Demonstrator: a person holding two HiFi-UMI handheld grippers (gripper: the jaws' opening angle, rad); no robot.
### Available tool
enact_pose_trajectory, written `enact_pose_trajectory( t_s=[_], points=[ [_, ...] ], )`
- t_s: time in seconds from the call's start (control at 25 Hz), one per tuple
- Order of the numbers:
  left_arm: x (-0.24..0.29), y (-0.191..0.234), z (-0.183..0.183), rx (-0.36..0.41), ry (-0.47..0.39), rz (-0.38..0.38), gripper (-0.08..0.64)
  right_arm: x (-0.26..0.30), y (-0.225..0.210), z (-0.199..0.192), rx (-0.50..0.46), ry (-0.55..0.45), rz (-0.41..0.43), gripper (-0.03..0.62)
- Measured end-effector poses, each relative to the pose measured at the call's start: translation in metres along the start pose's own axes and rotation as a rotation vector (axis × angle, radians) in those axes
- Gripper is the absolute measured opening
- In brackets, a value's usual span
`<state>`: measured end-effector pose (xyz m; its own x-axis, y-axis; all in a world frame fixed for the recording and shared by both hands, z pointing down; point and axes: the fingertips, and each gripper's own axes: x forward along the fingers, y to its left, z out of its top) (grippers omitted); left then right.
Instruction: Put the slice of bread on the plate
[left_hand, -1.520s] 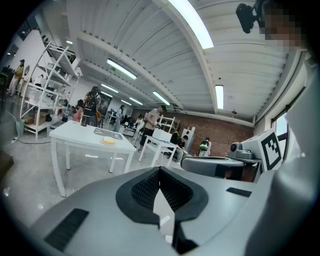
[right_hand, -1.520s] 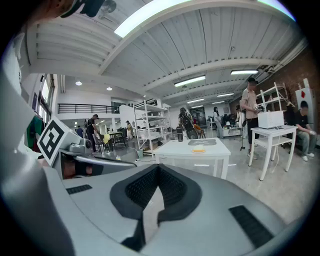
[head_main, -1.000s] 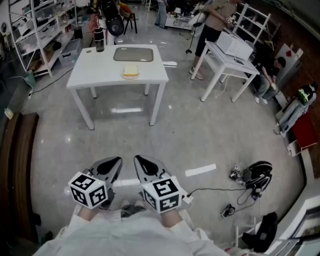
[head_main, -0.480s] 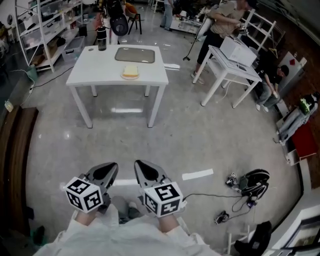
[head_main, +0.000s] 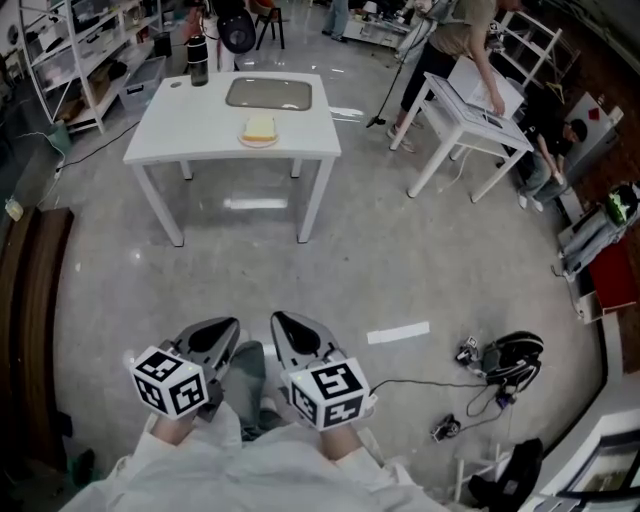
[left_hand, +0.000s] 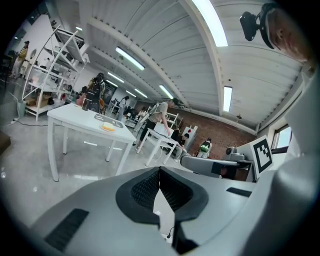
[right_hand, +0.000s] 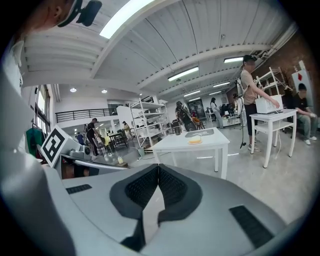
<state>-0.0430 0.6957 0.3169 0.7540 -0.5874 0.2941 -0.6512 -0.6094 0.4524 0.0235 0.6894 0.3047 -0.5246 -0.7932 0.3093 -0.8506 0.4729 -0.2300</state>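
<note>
Yellowish slice of bread (head_main: 259, 126) flat on a pale plate (head_main: 259, 142), close to the front edge of the white worktop (head_main: 180, 135) and roughly midway along it. Behind the plate, toward the far edge, a shallow grey tray (head_main: 268, 94); at the far left corner, a dark flask (head_main: 198, 62). Bare worktop on either side of the plate. Wide open grey floor (head_main: 400, 250) between the worktop and both grippers. Left gripper (head_main: 233, 323) and right gripper (head_main: 276, 319) low and side by side, well apart from the worktop. Jaws of each pressed together at the tips, with nothing between them. Off to the right, a second white table (head_main: 470, 95) with a person (head_main: 455, 35) leaning over it. Shelving (head_main: 60, 50) along the left. Cables and a headset (head_main: 512, 355) on the floor at the right.
</note>
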Motion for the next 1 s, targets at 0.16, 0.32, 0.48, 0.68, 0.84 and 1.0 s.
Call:
enact_pose_trajectory(
  t_s=[0.16,0.32,0.48,0.68,0.84,1.0],
  points=[
    [0.028,0.032,0.026,0.011,0.016,-0.021,0.009,0.039,-0.022,0.016,0.003,0.001,-0.018,0.014],
    [0.056,0.074,0.064,0.021,0.017,-0.027,0.009,0.090,-0.042,0.043,-0.001,-0.013,-0.035,0.014],
    [0.085,0.112,0.105,0.037,0.022,-0.041,0.009,0.139,-0.057,0.081,-0.022,-0.048,-0.037,0.014],
    [0.118,0.156,0.156,0.133,0.018,-0.036,0.009,0.197,-0.074,0.115,-0.036,-0.073,-0.058,0.014],
    [0.136,0.184,0.181,0.140,0.010,-0.052,0.009,0.235,-0.087,0.129,-0.040,-0.069,-0.079,0.014],
    [0.153,0.195,0.185,0.150,0.034,-0.084,0.009,0.260,-0.096,0.131,-0.027,-0.051,-0.086,0.014]
  ],
)
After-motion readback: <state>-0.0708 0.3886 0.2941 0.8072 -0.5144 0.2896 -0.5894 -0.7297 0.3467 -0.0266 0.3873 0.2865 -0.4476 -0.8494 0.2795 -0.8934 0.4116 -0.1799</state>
